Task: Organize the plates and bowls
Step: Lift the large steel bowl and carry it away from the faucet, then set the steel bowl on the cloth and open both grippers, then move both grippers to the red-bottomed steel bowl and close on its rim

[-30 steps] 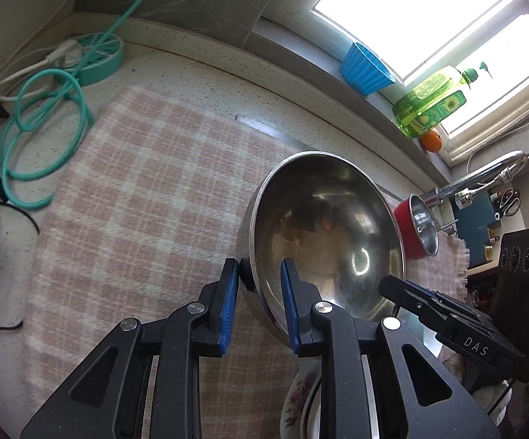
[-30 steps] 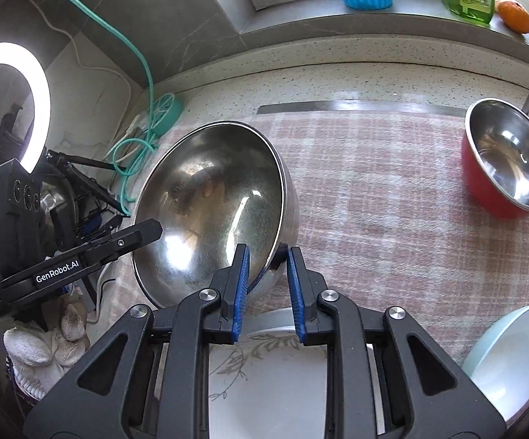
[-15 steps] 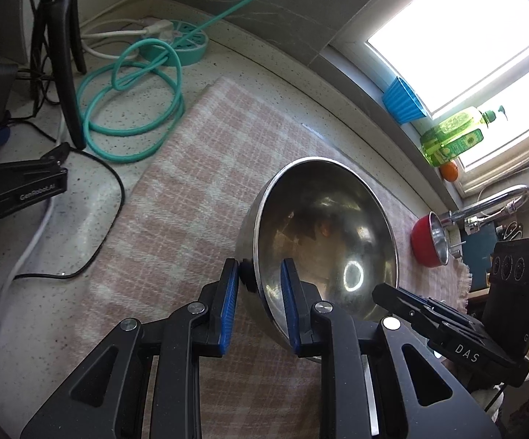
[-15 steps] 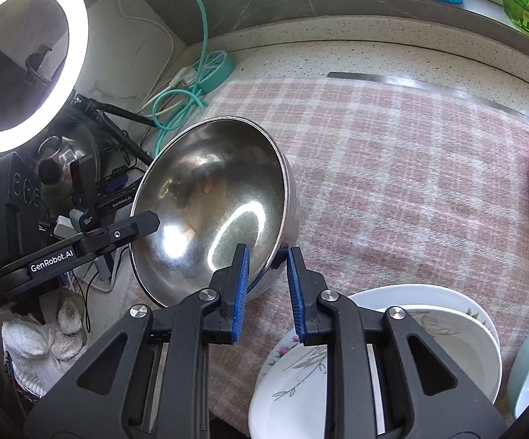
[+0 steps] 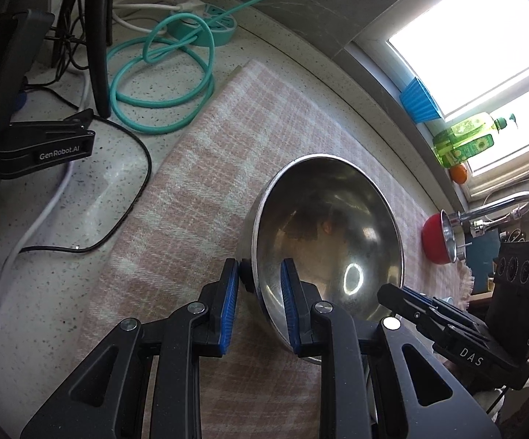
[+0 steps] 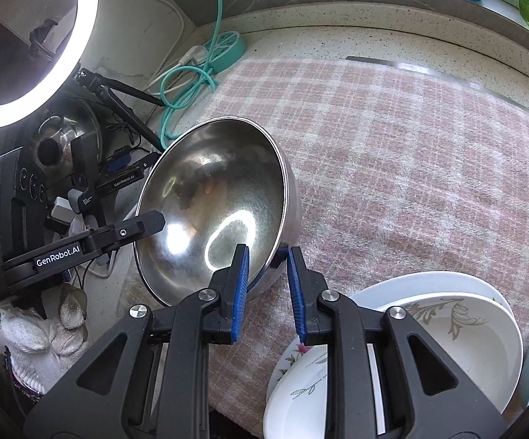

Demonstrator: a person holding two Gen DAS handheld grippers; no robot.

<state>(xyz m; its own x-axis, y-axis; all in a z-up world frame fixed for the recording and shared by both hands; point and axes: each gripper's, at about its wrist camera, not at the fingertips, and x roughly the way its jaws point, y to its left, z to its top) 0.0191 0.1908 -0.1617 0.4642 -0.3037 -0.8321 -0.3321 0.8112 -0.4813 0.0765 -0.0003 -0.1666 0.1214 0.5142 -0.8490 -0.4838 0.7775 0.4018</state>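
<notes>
A large steel bowl (image 5: 322, 230) is held tilted above the pink checked cloth (image 5: 227, 168) by both grippers. My left gripper (image 5: 259, 289) is shut on its near rim; my right gripper (image 6: 266, 274) is shut on the opposite rim, with the bowl (image 6: 213, 205) to its upper left. White floral plates (image 6: 429, 333) lie stacked at the lower right of the right wrist view. A small red bowl with a steel inside (image 5: 438, 237) stands at the cloth's far end by the tap.
A teal cable coil (image 5: 162, 73) and power strip (image 5: 209, 27) lie on the speckled counter left of the cloth. A ring light (image 6: 26, 44) and tripod stand at left. A blue cup (image 5: 419, 100) and green soap bottle (image 5: 465, 142) sit on the sill.
Both grippers have carried the steel bowl to the left, away from the plates and red bowl, toward the cloth's left end near the cable and ring light.
</notes>
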